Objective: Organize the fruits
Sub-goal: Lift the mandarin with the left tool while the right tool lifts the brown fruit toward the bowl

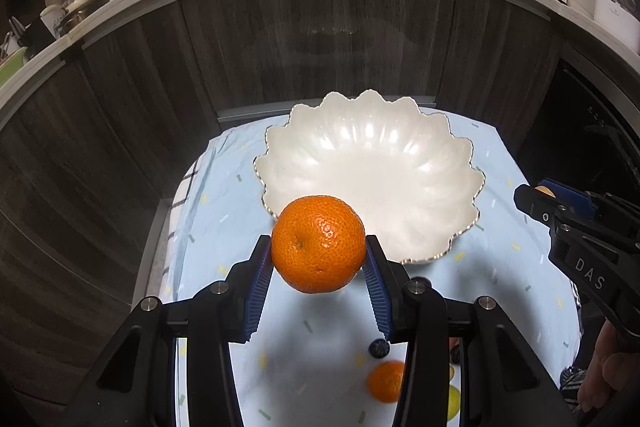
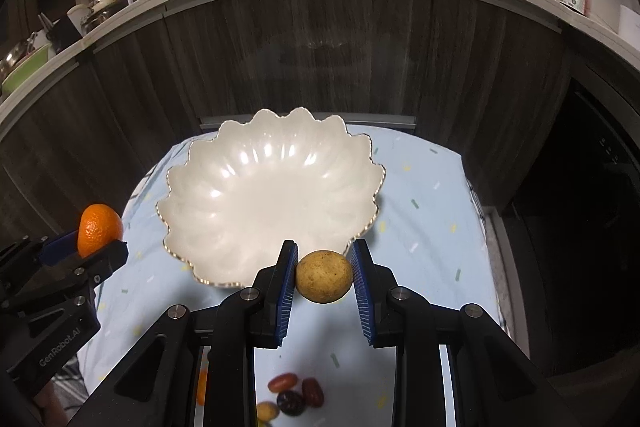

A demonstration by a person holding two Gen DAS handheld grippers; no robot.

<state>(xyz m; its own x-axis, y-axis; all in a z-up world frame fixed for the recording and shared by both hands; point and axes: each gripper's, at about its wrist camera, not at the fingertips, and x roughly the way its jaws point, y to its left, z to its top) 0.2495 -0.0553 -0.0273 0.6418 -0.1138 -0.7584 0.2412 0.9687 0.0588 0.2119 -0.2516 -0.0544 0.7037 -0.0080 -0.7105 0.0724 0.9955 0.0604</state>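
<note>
Two fruits are up off the table at once. At lower centre of the left wrist view, the left gripper (image 1: 319, 259) is clamped on a mandarin (image 1: 318, 244), just short of the near rim of the white scalloped bowl (image 1: 372, 163). At lower centre of the right view, the right gripper (image 2: 324, 277) pinches a small tan fruit (image 2: 324, 276) before that rim, probably so both drop in together. Smaller fruits (image 2: 294, 395) lie on the blue cloth (image 2: 424, 223) below.

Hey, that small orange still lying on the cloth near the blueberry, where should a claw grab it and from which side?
Grip the small orange across its widest middle, coming straight down from above. It is round and lies low on the blue cloth, so any pair of sides works, but the blueberry lies close on its far side, so probably close the fingers left and right of it.
</note>
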